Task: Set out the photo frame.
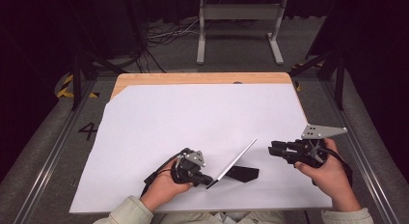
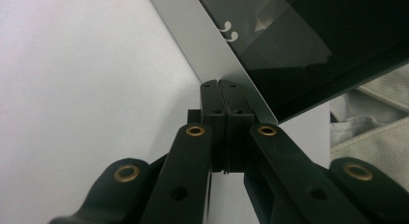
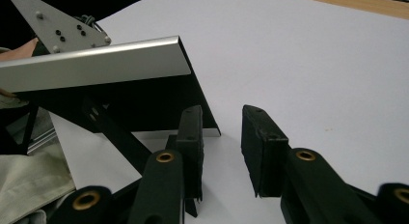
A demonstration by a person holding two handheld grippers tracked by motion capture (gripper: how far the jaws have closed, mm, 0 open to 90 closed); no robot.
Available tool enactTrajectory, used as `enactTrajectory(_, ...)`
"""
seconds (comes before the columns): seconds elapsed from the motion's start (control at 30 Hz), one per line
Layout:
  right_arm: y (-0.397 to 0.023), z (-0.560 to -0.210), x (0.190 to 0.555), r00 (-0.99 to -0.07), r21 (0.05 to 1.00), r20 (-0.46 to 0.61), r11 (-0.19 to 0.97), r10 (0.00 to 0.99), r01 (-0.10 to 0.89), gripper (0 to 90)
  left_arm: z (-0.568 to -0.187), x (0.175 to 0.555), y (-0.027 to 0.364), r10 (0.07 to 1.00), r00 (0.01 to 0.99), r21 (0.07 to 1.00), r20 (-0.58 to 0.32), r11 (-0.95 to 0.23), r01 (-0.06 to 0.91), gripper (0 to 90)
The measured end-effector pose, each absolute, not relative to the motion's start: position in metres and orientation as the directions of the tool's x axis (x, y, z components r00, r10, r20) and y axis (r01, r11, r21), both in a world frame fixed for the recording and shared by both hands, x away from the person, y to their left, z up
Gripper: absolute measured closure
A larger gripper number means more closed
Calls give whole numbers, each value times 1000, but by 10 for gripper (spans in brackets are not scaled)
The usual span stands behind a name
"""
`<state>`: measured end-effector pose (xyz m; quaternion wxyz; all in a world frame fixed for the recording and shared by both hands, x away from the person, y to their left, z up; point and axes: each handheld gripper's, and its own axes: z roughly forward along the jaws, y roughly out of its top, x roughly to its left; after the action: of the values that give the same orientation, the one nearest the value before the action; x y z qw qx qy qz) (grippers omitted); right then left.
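We've got the left gripper (image 1: 208, 181) with its fingers clamped on the near corner of the flat silver-edged black panel (image 1: 236, 164), tilting it up off the white-covered bench (image 1: 193, 118) so the right gripper (image 1: 277, 149), fingers released, can get hold.

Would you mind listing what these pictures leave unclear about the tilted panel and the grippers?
- Panel front: in the high view it is edge-on.
- Its mark: too small in the left gripper view.
- Whether the shut left gripper pinches the panel's corner: hidden behind that corner.
- Panel's stand: shadowed.
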<state>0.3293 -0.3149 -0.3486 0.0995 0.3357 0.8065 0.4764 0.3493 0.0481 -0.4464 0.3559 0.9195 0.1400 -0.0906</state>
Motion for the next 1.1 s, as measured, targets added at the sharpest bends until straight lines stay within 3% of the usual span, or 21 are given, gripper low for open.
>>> enactTrajectory(0.7,-316,-346,328,-756,841,159,314,635,441,696,-448,328,20,-3,943,604,-332,-769,210,900)
enactTrajectory(1.1,-317,-345,328,-754,843,162,308,637,442,693,-449,321,0,-58,939,615,-340,-769,175,900)
